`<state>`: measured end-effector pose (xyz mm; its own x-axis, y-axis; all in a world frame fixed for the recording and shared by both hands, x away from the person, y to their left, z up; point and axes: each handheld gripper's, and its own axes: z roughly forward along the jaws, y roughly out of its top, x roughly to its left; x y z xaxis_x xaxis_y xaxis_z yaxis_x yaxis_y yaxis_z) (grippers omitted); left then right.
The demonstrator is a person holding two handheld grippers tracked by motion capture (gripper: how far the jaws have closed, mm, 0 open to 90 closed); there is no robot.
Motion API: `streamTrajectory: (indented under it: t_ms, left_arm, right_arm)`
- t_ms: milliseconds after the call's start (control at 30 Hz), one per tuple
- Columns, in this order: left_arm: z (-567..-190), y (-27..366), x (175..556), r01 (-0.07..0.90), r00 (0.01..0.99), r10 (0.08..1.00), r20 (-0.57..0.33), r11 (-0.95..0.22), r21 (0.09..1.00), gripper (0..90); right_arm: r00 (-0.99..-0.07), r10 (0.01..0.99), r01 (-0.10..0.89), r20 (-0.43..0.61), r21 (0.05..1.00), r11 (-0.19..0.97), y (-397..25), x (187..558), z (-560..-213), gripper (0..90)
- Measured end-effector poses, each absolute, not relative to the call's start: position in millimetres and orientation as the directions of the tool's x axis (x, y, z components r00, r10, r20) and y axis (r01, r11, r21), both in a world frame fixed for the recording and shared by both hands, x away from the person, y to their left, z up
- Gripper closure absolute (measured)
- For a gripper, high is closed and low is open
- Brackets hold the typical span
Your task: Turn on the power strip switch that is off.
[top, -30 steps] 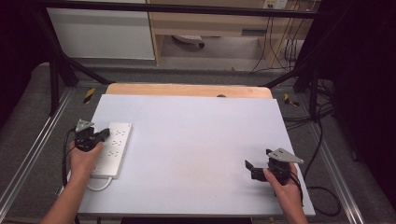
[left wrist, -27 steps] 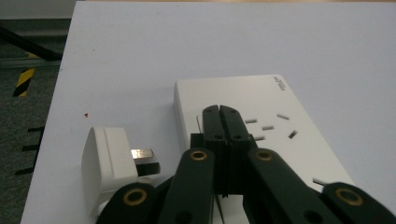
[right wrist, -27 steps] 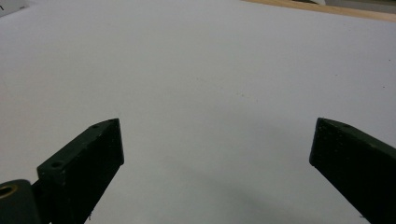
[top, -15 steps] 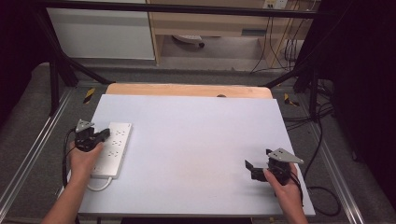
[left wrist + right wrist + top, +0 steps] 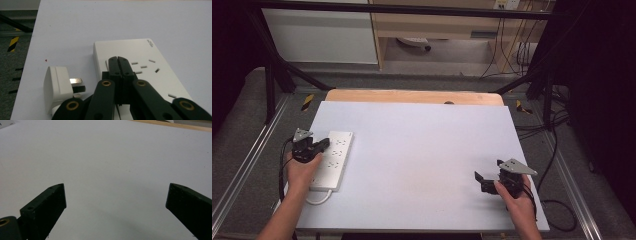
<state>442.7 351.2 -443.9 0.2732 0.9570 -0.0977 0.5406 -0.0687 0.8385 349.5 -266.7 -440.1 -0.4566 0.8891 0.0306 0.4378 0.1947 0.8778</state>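
Nearest the person's edge of the table (image 5: 422, 165), the right gripper (image 5: 484, 181) sits low by the near right corner with its jaws spread wide and nothing between them; in the right gripper view they frame only bare white surface, which reads as a hand parked out of the way, ready but not yet needed. Across at the near left side, the left gripper (image 5: 318, 146) is held over a white power strip (image 5: 334, 157) that lies along the left edge, its cord curling off the near end. In the left gripper view its jaws are pressed together tip to tip with nothing pinched, their ends low over the strip's face just short of a group of socket slots; whether they touch the plastic I cannot tell. Closed jaws make a narrow point, so this looks like a hold for pressing or steadying the strip rather than for grasping. Just beside the strip, on its outer side toward the left edge, a white plug (image 5: 58, 85) lies on its side with its metal pins pointing at the strip, unplugged and close to the sockets, probably the thing meant to go in. Beyond both, the middle and far half of the table carry nothing, up to the wooden strip along the far edge.
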Motion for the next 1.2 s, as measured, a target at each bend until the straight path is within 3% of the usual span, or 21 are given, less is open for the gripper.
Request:
streamTrajectory:
  t_ms: [700, 1200]
  left_arm:
    - [-435.7, 350.9, 442.5, 0.525, 0.269, 0.958, -0.098, -0.06, 0.849, 89.9]
    - [-429.2, 346.2, 441.4, 0.514, 0.281, 0.954, -0.102, -0.06, 0.856, 83.0]
  right_arm:
    - [-0.456, 0.889, 0.436, 0.029, 0.879, 0.195, -266.9, 349.4, -440.0, 3.4]
    - [-0.456, 0.889, 0.437, 0.032, 0.878, 0.193, -267.0, 349.5, -440.0, 3.4]
